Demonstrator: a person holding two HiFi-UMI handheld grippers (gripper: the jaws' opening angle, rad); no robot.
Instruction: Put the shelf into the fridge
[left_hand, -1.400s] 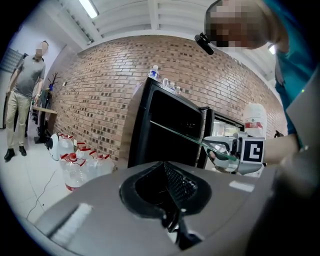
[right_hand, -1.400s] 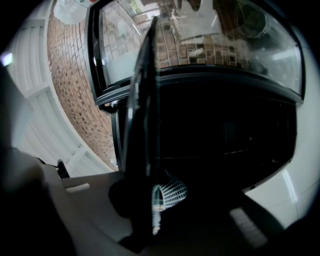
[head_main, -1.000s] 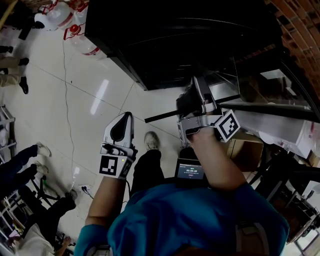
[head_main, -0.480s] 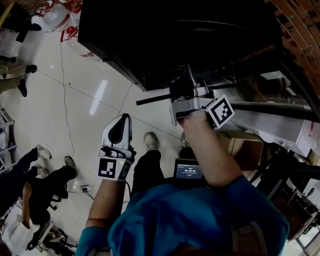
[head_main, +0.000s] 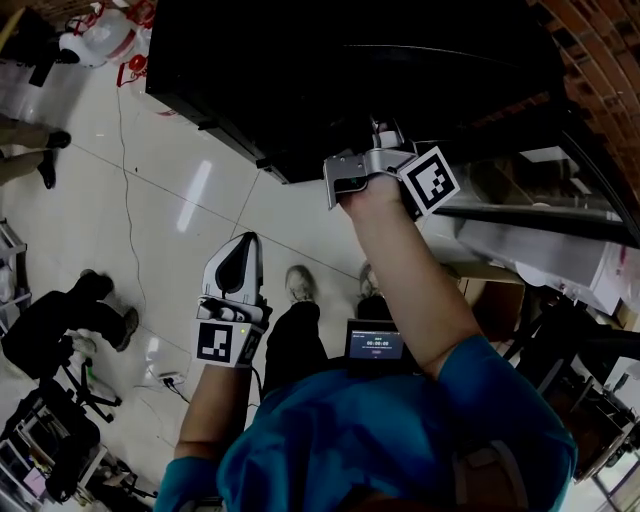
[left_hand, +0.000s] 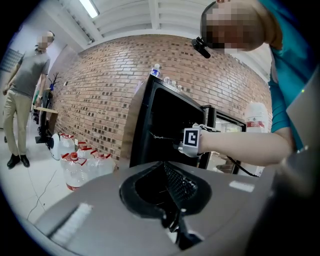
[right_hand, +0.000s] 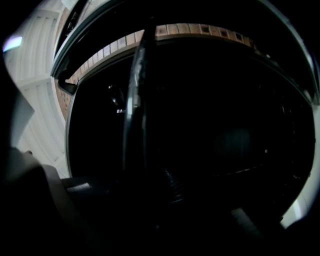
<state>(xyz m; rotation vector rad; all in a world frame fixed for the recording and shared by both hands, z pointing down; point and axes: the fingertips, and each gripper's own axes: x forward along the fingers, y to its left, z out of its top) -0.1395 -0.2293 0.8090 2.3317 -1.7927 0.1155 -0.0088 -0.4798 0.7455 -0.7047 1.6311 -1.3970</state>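
Observation:
The black fridge fills the top of the head view and stands dark in the left gripper view. My right gripper reaches into its opening, shut on the shelf. In the right gripper view the shelf shows as a thin edge-on strip running up from the dark jaws into the black interior. In the head view the shelf is lost against the dark fridge. My left gripper hangs lower over the floor, shut and empty, its tips pointing at the fridge.
The fridge's open door juts out at the right, with a cardboard box below it. Water bottles stand left of the fridge by the brick wall. A cable crosses the tiled floor. A person stands at left.
My right gripper has carried the shelf up the picture and into the fridge opening; its dark edge no longer sticks out over the floor. The left gripper has stayed put. People at left have shifted.

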